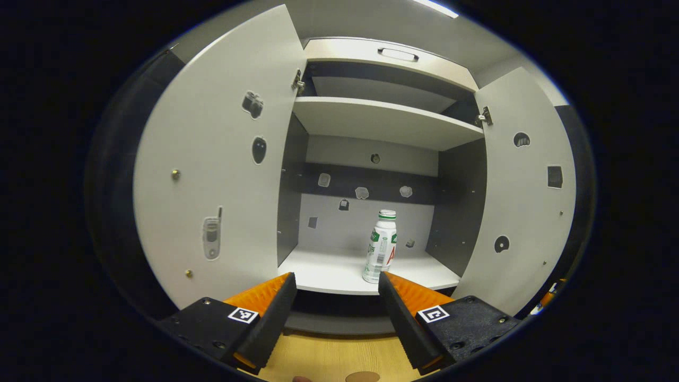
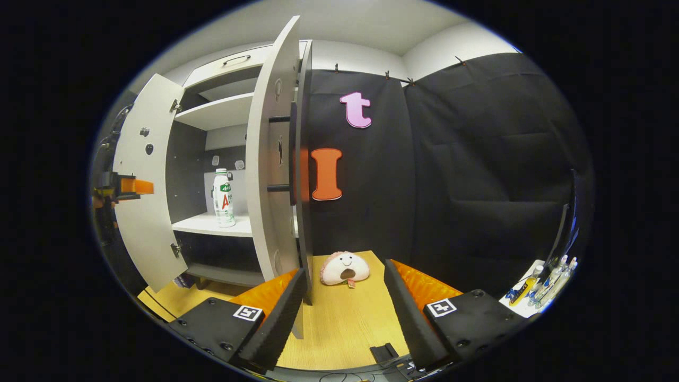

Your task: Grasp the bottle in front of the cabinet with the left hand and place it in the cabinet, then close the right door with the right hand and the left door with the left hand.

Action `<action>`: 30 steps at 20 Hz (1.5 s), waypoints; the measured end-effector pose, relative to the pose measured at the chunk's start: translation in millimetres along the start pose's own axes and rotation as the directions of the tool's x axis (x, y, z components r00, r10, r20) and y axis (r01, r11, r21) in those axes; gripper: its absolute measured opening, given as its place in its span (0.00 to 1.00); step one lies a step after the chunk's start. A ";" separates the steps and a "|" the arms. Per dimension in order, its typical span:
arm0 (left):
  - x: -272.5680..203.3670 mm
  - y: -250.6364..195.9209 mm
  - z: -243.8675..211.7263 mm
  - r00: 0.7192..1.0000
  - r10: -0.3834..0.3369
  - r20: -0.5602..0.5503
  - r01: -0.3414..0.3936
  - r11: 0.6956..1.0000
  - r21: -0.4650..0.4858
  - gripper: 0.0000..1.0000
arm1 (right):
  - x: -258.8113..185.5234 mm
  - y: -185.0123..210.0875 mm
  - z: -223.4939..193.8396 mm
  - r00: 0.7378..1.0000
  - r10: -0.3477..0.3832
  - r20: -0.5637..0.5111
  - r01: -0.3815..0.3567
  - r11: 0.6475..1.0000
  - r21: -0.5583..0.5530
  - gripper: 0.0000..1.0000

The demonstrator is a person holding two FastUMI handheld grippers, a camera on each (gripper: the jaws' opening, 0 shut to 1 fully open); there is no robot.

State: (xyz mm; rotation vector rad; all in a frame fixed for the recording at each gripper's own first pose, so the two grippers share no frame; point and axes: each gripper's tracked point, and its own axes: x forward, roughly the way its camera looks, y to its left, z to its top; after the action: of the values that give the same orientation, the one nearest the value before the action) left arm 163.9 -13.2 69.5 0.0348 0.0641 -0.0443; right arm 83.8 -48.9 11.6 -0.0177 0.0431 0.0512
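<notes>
In the left gripper view, the left claw (image 1: 335,297) is open, its fingers spread with nothing between them, above the wooden surface (image 1: 329,358) in front of the cabinet (image 1: 392,122). Just past the fingertips is the front edge of the lower shelf (image 1: 329,276). The bottle (image 1: 381,245) stands upright on that shelf, near its front and right of its middle, apart from the claw. Both doors stand open: the left door (image 1: 212,175) swings out on one side, the right door (image 1: 522,201) on the other, each with small stickers on its inner face. An upper shelf (image 1: 382,119) sits above, and a handle (image 1: 398,54) shows on the panel at the top.

In the right gripper view, the right claw (image 2: 345,297) is also open and holds nothing, low over the surface (image 2: 345,323). The edge of the right door (image 2: 273,159) rises just beyond its left finger, seen nearly edge-on. Ahead between the fingers, a plush toy (image 2: 345,268) with a smiling face lies on the surface near the booth's black wall (image 2: 477,159). Further left, through the open cabinet, the bottle (image 2: 223,197) stands on the lower shelf (image 2: 217,225). Beyond it the left door (image 2: 143,185) hangs open, with the left claw (image 2: 127,187) at its outer edge; whether they touch I cannot tell. Far right, some small bottles (image 2: 549,278) lie on a white patch.
</notes>
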 end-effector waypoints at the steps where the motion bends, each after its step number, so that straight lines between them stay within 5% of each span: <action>1: -14.2 10.0 1.1 1.000 0.014 0.007 -0.014 1.000 0.005 0.92 | 2.4 3.3 0.1 1.000 0.005 0.001 -0.005 1.000 -0.006 0.96; 13: -128.1 97.3 3.0 0.991 0.124 0.046 -0.124 0.992 0.009 0.94 | 43.1 13.9 8.5 0.999 -0.026 0.042 0.026 0.999 -0.019 0.96; 29: -132.5 142.5 3.9 0.994 0.086 0.064 -0.086 0.996 0.004 0.94 | 49.1 36.7 3.8 0.998 -0.052 0.044 0.053 0.999 -0.014 0.95; 30: -132.9 144.4 5.5 0.994 0.084 0.070 -0.084 0.996 -0.002 0.94 | 48.3 40.1 3.8 0.998 -0.047 0.040 0.047 0.999 -0.007 0.88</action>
State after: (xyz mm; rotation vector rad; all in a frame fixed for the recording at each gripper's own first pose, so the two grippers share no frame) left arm 38.3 136.5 88.4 0.0372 -0.0074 0.0382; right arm 130.1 -6.3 12.7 -0.0258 0.0028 0.0048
